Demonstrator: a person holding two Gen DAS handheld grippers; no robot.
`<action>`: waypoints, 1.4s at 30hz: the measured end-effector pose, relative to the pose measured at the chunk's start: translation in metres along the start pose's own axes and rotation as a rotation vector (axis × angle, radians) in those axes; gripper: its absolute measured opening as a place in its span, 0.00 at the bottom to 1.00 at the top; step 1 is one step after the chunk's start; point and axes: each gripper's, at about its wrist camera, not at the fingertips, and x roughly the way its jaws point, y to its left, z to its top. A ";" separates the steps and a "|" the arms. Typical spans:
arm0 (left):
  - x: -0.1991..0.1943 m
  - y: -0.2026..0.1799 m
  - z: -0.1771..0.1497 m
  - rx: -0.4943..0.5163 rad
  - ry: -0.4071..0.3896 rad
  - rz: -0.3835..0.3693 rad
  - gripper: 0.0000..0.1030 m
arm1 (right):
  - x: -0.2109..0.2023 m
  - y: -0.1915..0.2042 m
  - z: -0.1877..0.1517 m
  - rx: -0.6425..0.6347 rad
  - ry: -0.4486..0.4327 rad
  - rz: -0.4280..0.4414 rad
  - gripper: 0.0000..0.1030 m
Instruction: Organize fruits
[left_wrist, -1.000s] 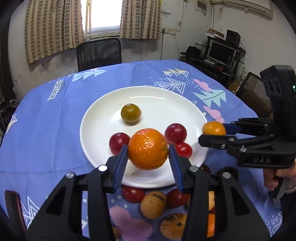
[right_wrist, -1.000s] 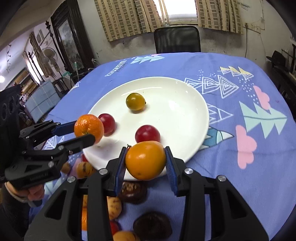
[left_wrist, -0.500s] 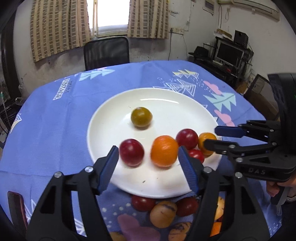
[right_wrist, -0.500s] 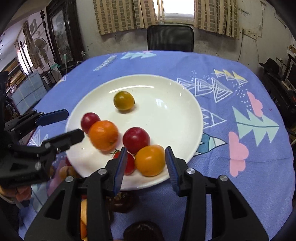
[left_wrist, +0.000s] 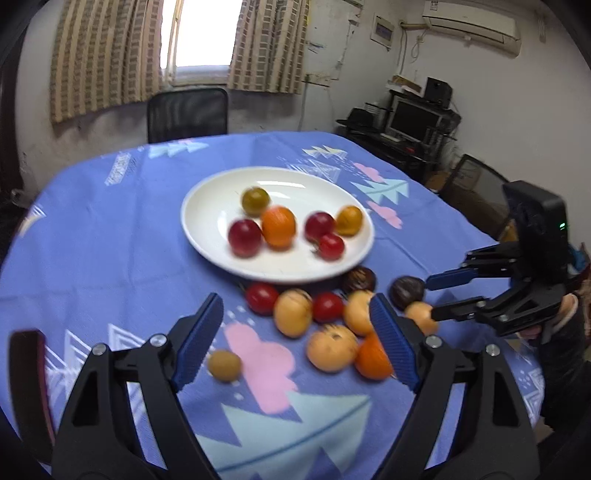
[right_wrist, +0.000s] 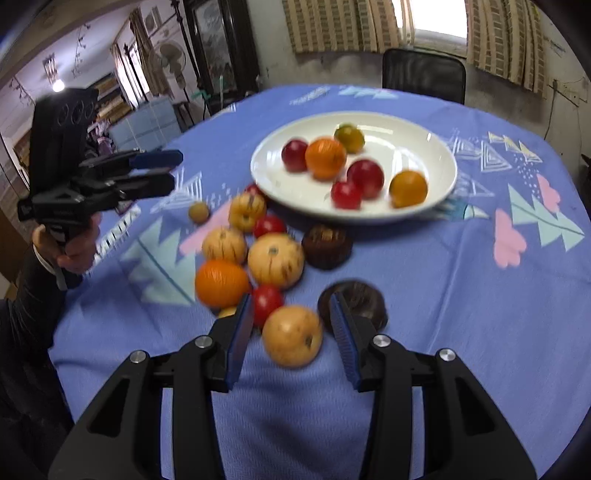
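Six fruits lie on the white plate (left_wrist: 207, 236), above the middle of the left wrist frame: an orange (left_wrist: 279, 226) at the centre touching a red fruit (left_wrist: 244, 237) to its left, a greenish-yellow one (left_wrist: 255, 200) just above, another red fruit (left_wrist: 319, 225), a small red tomato (left_wrist: 331, 246) and a yellow-orange fruit (left_wrist: 348, 220) near the plate's right rim. Below the plate, a loose heap of fruits (left_wrist: 332, 347) lies on the blue tablecloth (left_wrist: 92, 236): tan, red, orange and dark brown ones.

The left gripper (left_wrist: 295, 343) fills the bottom of its frame, jaws wide apart and empty. The right gripper (right_wrist: 291, 332), at the bottom of its own frame, is also spread with nothing clamped; a tan fruit (right_wrist: 292, 335) lies between its fingers.
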 end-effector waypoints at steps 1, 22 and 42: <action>0.003 -0.002 -0.004 -0.001 0.020 -0.004 0.81 | 0.003 0.003 -0.002 -0.013 0.016 -0.010 0.43; -0.005 -0.019 -0.022 0.091 0.036 0.006 0.81 | 0.025 0.011 -0.011 -0.071 0.097 -0.089 0.43; 0.010 0.009 -0.028 0.049 0.080 0.097 0.81 | 0.023 0.000 -0.014 0.002 0.083 -0.054 0.37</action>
